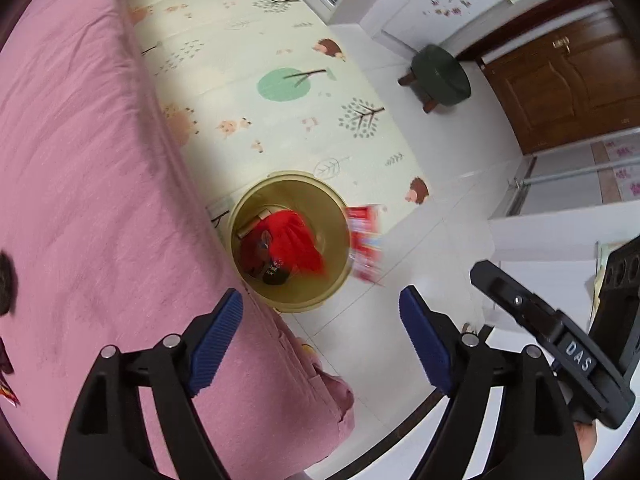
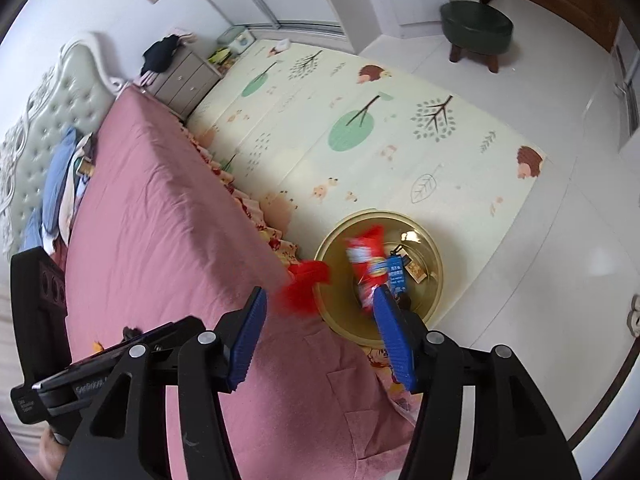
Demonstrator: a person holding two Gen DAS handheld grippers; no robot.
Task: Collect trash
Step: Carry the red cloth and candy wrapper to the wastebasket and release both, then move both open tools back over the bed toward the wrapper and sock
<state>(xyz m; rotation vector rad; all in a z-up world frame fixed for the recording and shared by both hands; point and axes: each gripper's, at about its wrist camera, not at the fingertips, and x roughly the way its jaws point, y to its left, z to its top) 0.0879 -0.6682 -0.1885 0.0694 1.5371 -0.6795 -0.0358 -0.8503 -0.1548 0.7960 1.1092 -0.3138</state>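
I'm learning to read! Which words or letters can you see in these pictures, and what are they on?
"DAS": white letters on the black gripper body at the right edge of the left wrist view.
Blurred red-and-white snack packet over the round yellow-green plastic bin: print unreadable.
Small blue tag in the bin: white print too small.
Black gripper body, right wrist view: lettering too blurred.

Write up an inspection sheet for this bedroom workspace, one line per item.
Surface: pink bed cover, play mat on white tiled floor.
Job's things: yellow bin beside the bed; two blurred red wrappers over it, seemingly falling; trash already inside.
Clutter: small wrappers at the bed's edge.
Grippers: left gripper and right gripper, jaws open, empty.
Cables: nothing seen.
Surroundings: green stool, wooden door, nightstand, headboard.
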